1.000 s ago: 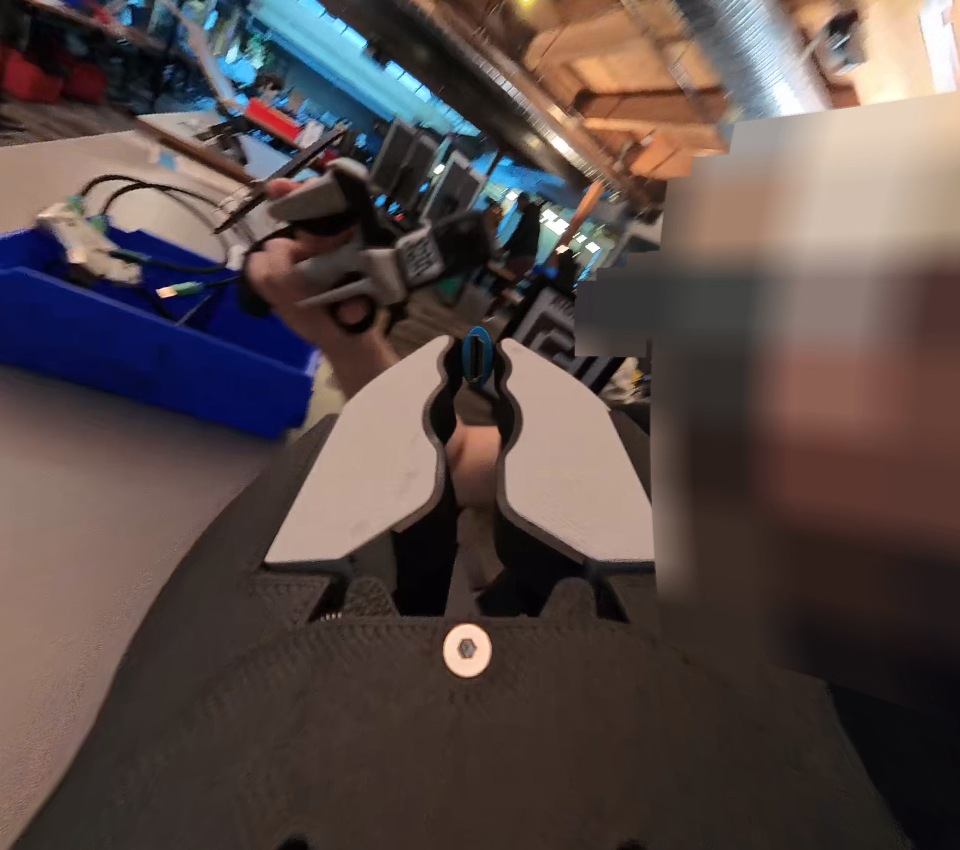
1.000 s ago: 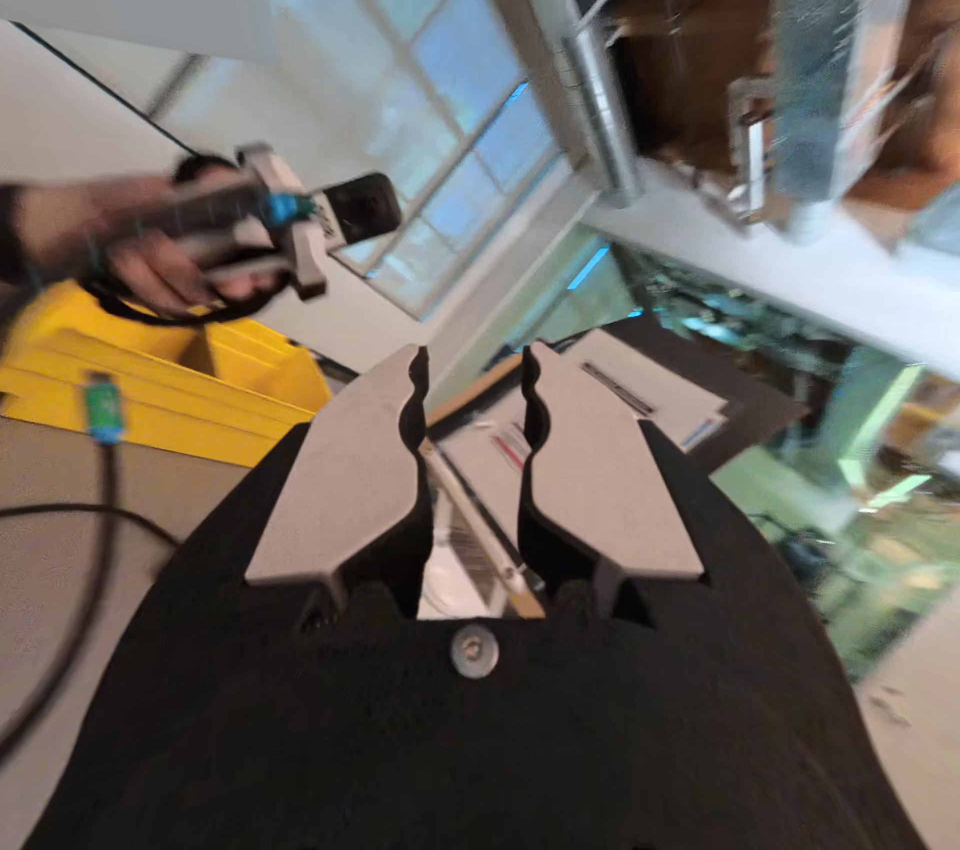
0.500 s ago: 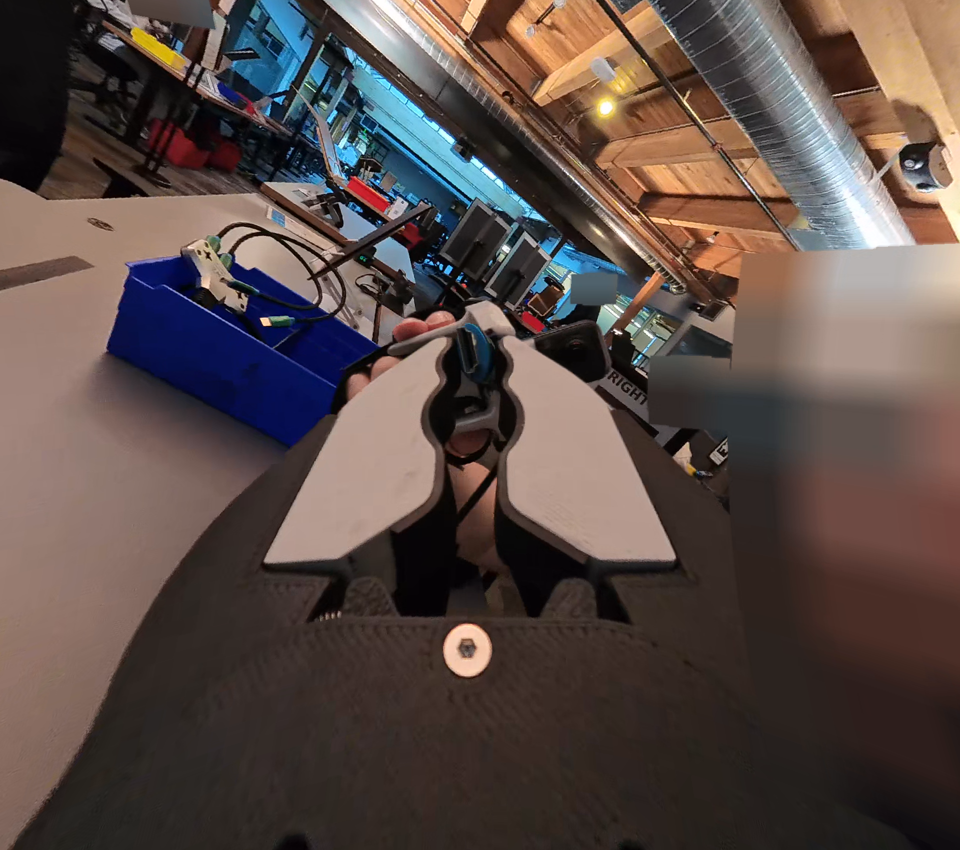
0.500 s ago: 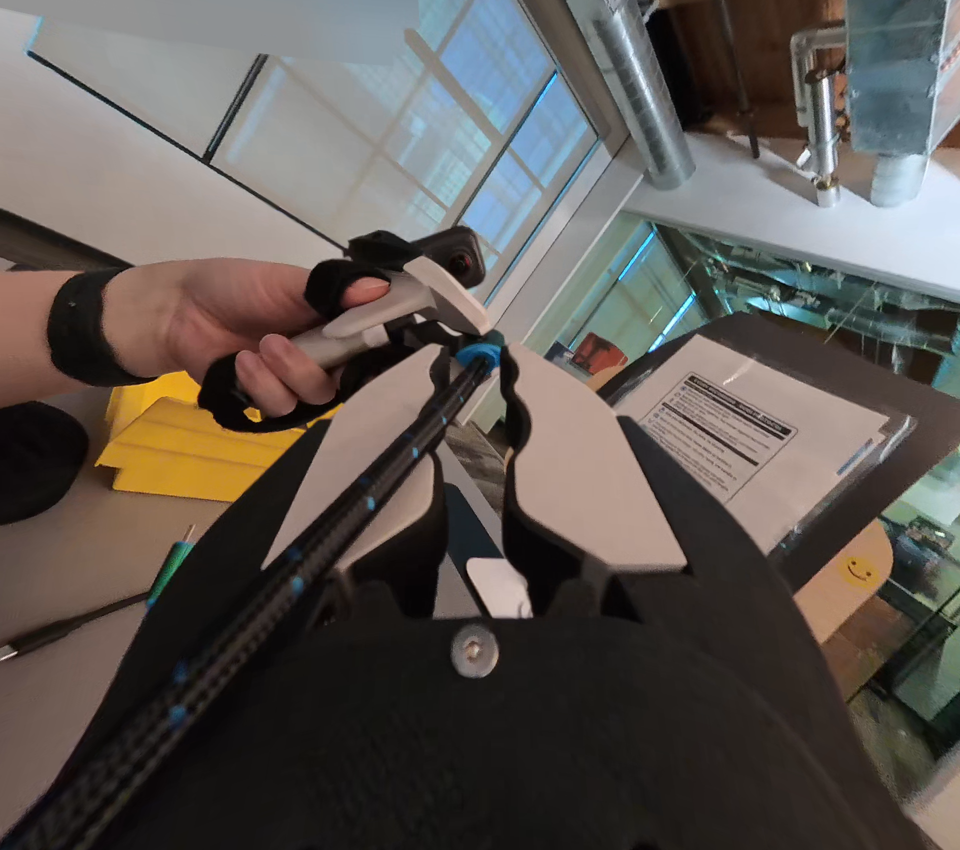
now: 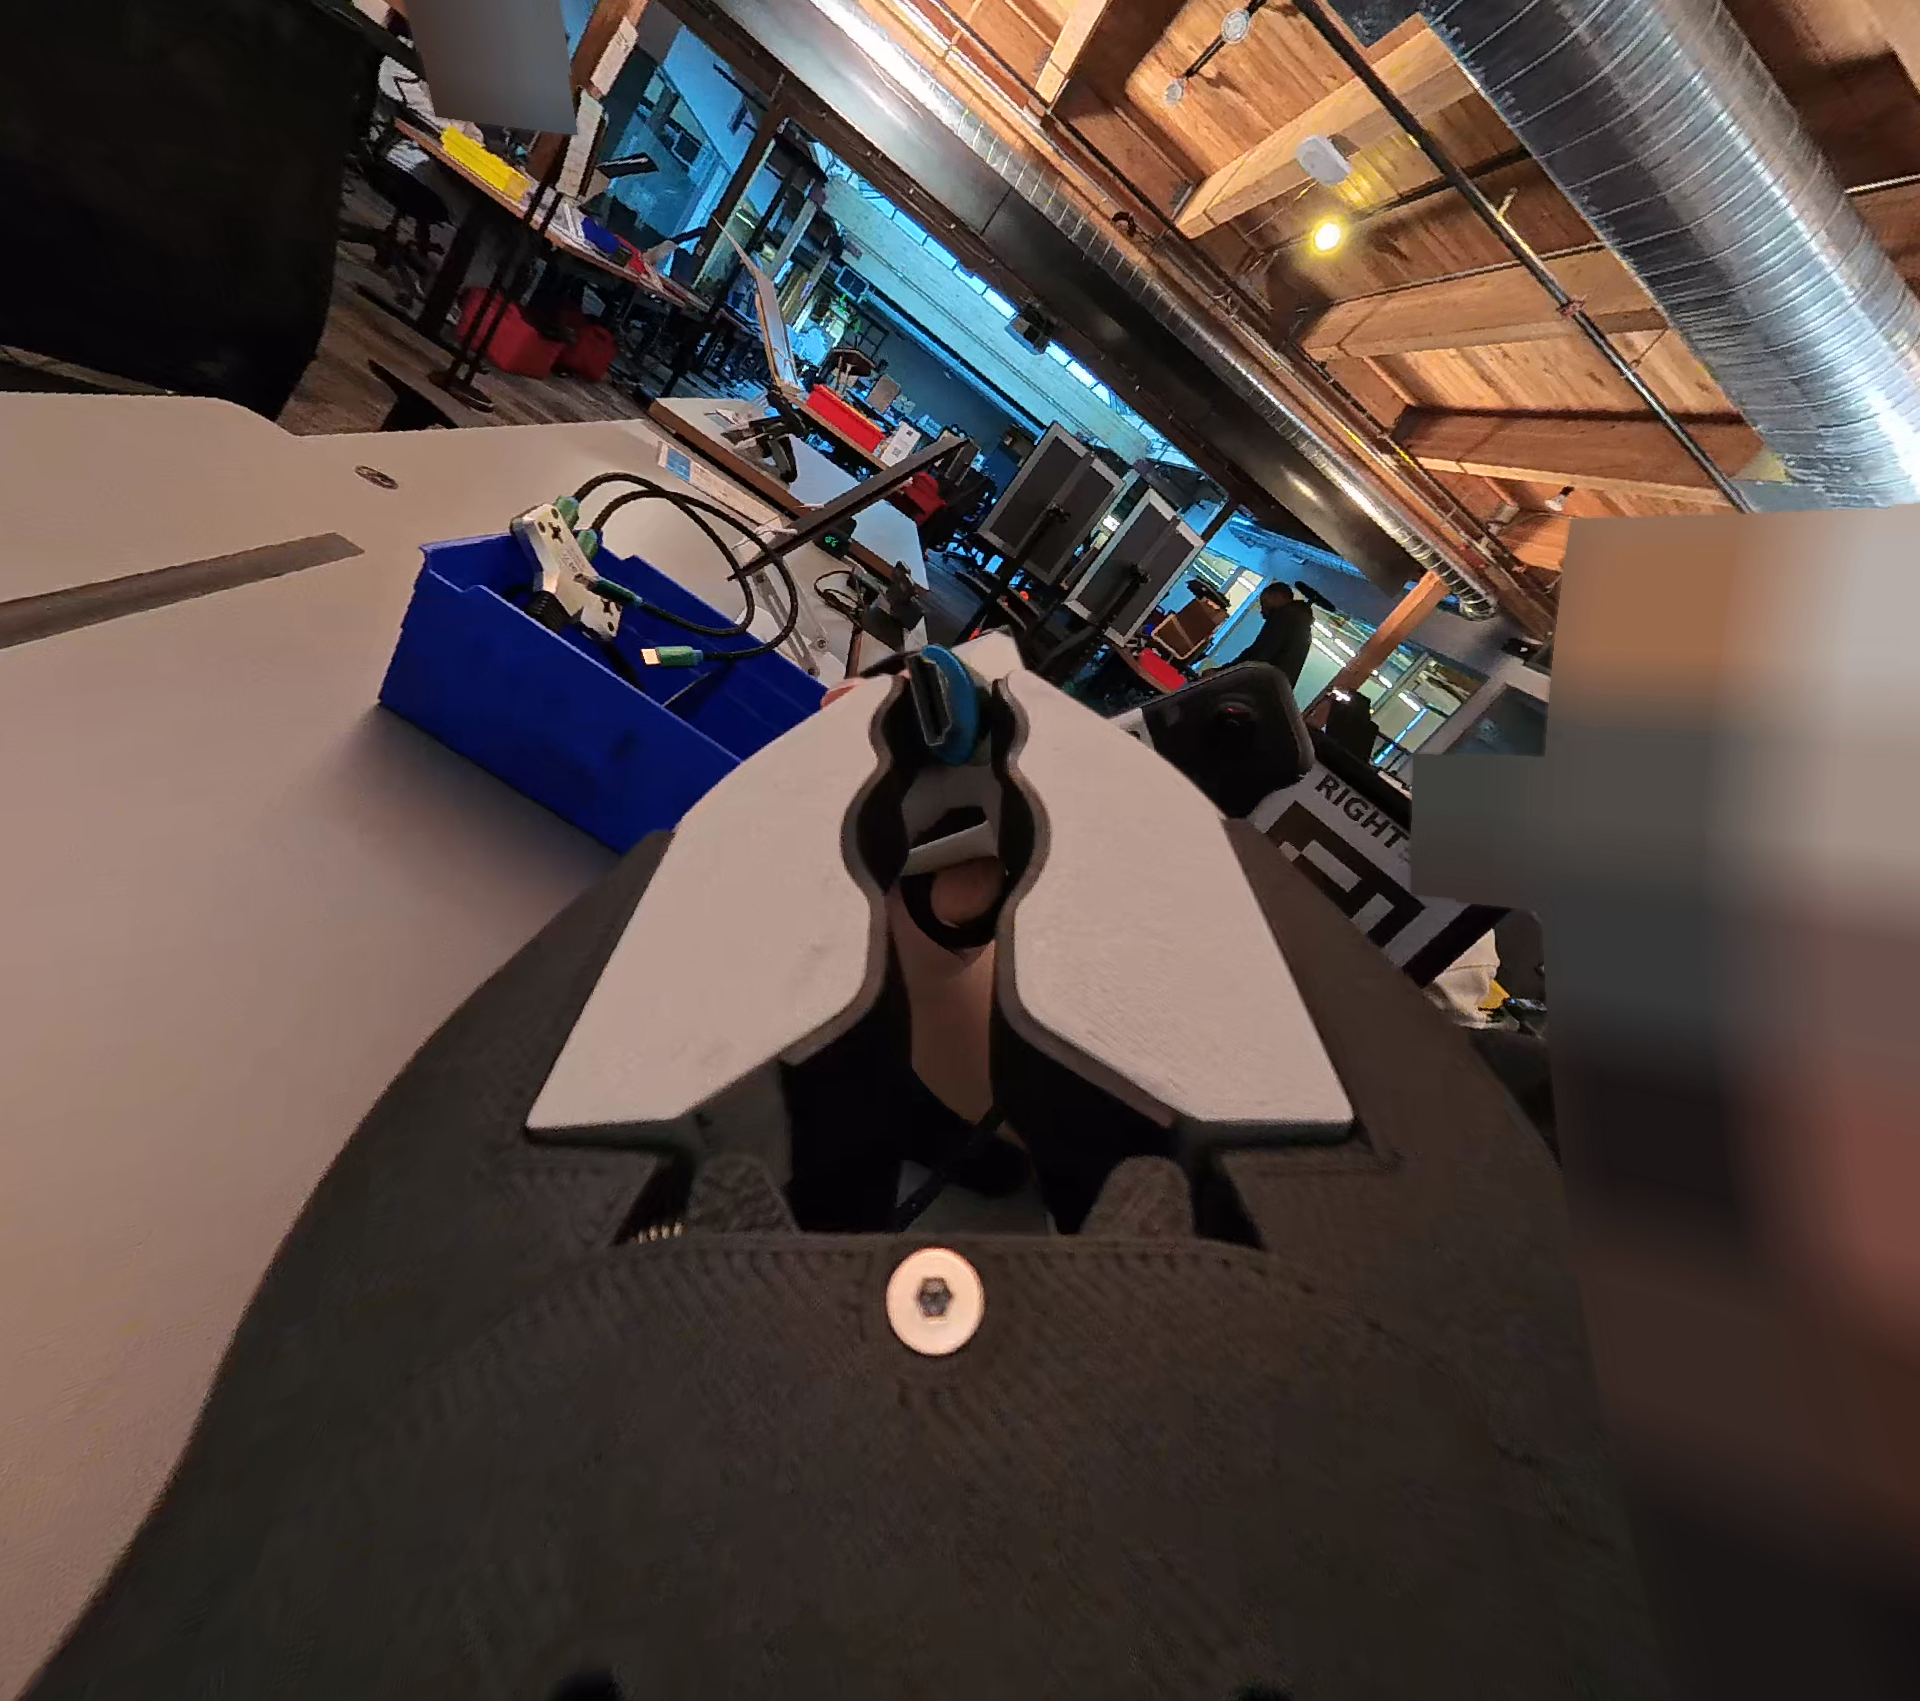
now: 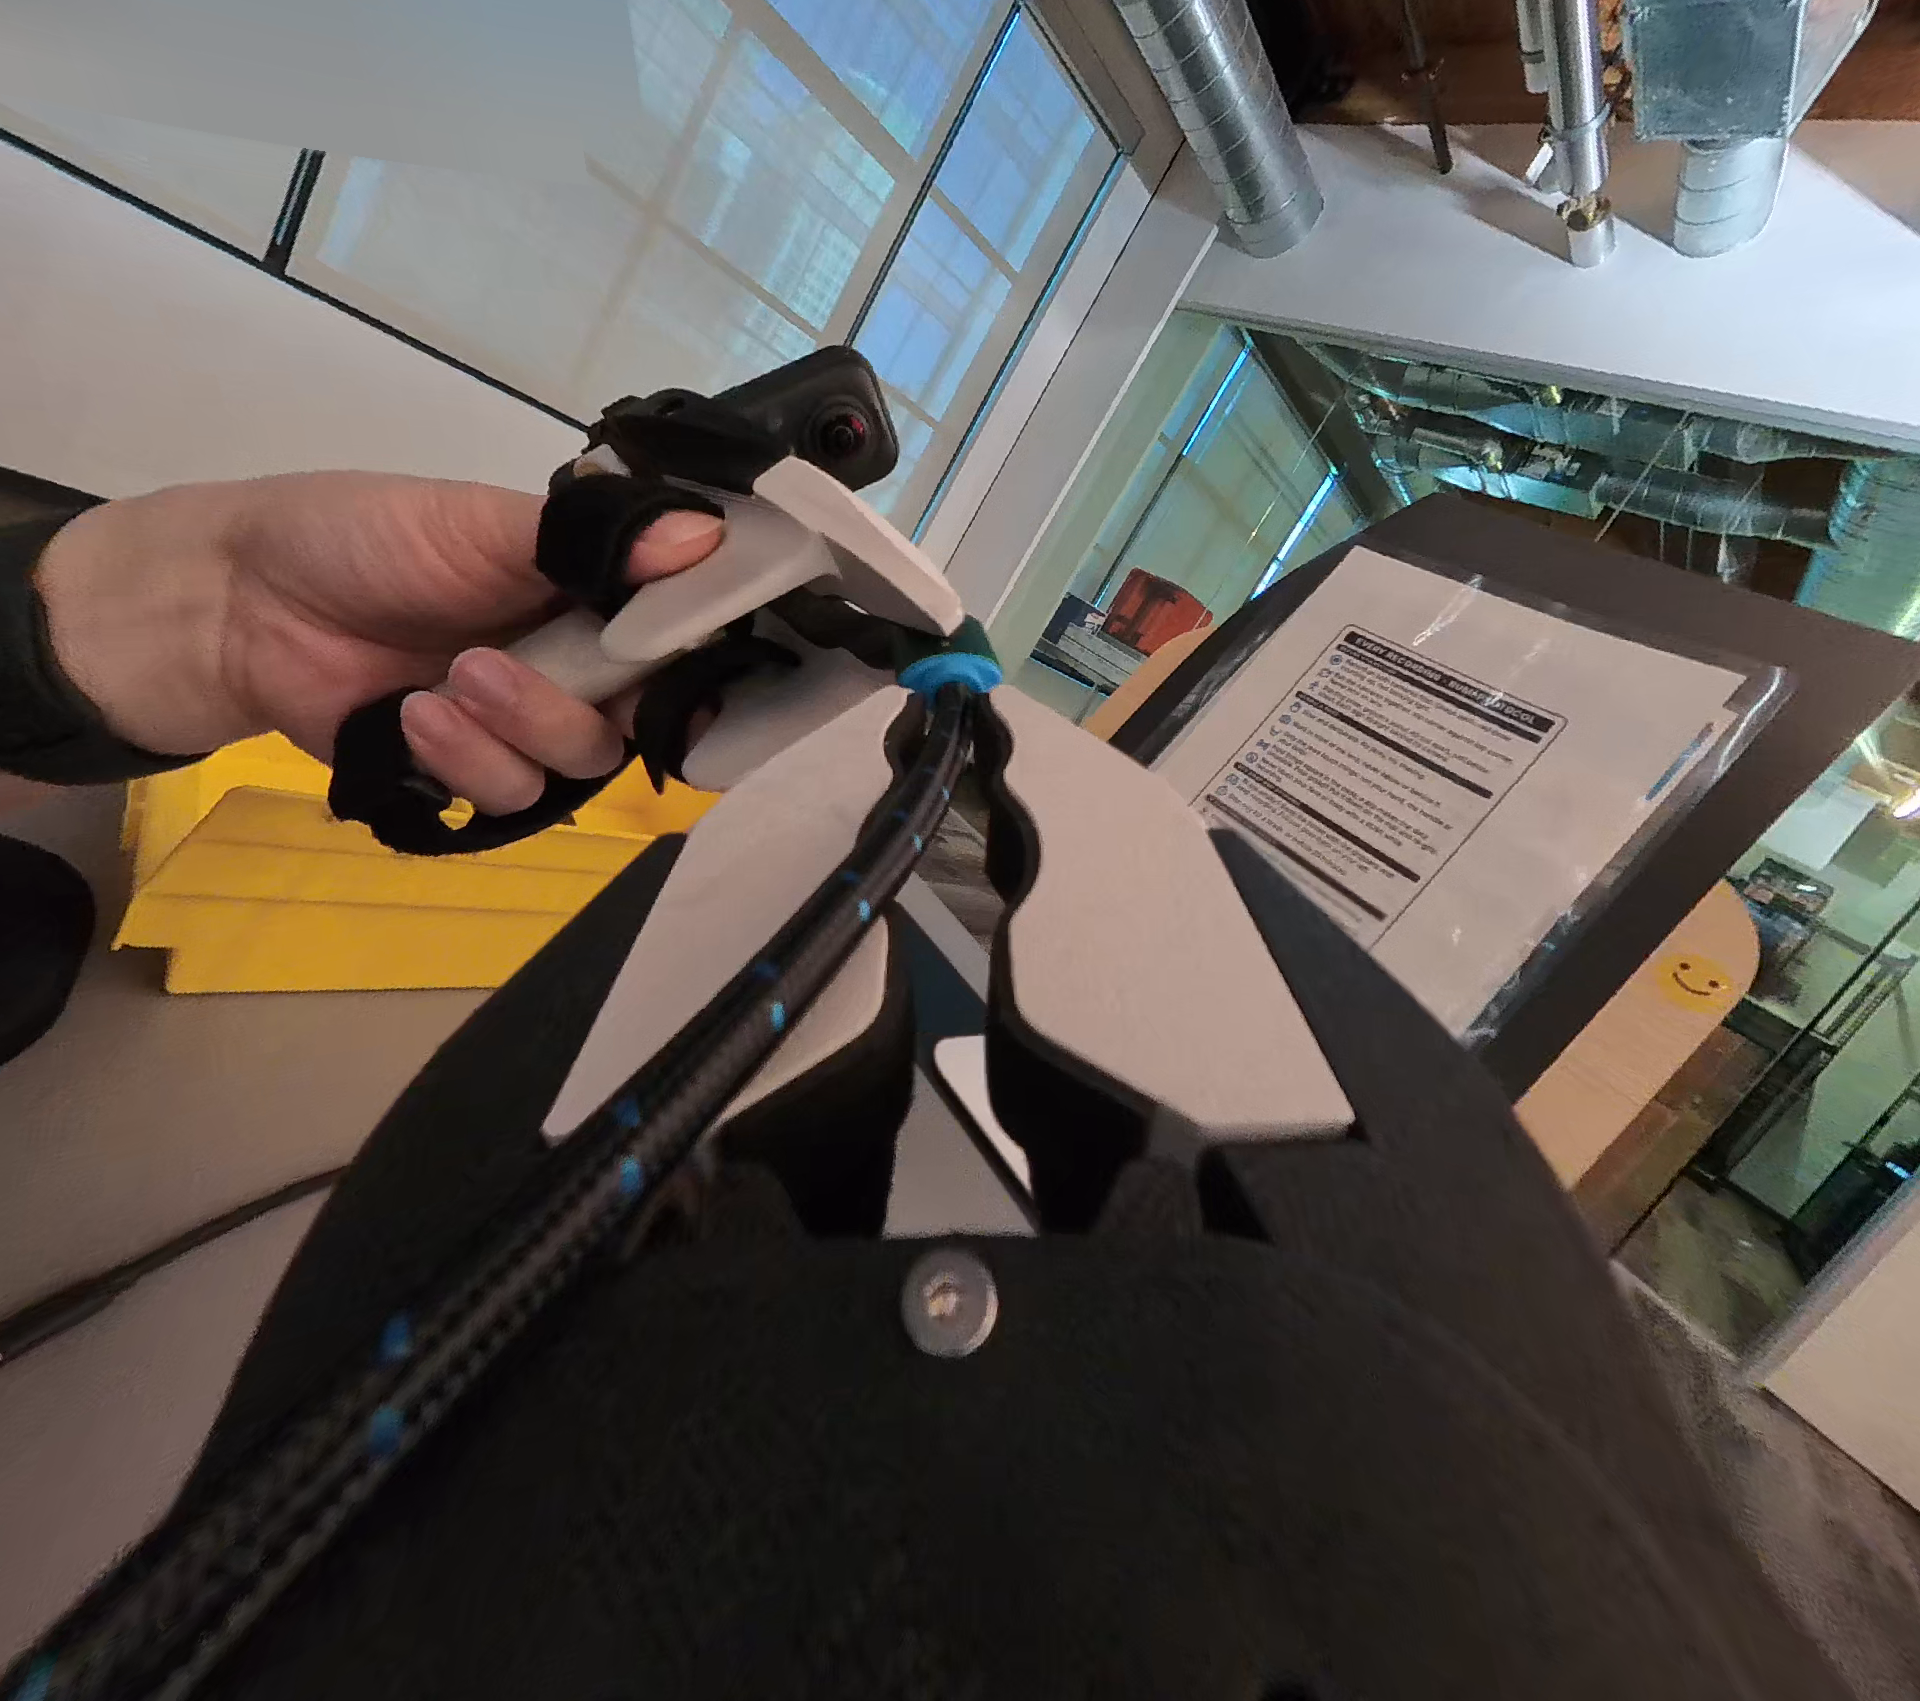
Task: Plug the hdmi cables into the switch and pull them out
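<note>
My left gripper is shut on a blue HDMI plug, whose metal end faces its camera. In the right wrist view the left gripper's white fingers, in a person's hand, meet the same plug at my right gripper's tips. My right gripper is closed around the black braided HDMI cable just behind the plug, and the cable trails back over its body. The right gripper's camera shows just beyond the left fingers. A white switch with cables plugged in lies in a blue bin.
The blue bin stands on the grey table to the left. A yellow bin lies behind the hand. A black stand with a laminated sheet is to the right. Another thin cable lies on the table.
The two grippers have come together. My right gripper moved up to the plug held by the left and its fingers narrowed around the cable. The left kept its grip.
</note>
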Demonstrator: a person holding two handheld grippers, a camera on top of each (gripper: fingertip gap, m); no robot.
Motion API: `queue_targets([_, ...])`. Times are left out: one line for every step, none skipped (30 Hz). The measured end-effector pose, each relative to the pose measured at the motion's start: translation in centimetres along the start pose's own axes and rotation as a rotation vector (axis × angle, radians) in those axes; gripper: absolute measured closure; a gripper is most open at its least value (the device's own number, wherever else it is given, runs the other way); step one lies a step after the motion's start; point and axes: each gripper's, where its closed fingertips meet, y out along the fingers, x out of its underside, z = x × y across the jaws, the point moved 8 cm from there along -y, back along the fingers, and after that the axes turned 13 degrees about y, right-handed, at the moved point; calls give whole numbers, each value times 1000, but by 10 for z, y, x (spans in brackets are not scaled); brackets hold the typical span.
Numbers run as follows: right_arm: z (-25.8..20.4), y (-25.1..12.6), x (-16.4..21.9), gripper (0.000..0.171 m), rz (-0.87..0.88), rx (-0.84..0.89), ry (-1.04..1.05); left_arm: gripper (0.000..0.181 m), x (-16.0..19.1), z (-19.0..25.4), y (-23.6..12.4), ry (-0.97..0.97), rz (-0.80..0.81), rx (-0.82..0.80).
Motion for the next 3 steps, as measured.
queue_targets([0, 0, 0, 163, 3, 2, 16, 169, 0, -1, 0, -3, 2, -1])
queue_targets([0, 0, 1, 163, 13, 4, 28, 169, 1, -1, 0, -4, 5, 2])
queue_targets([0, 0, 2, 163, 19, 1, 34, 169, 1, -1, 1, -9, 8, 5])
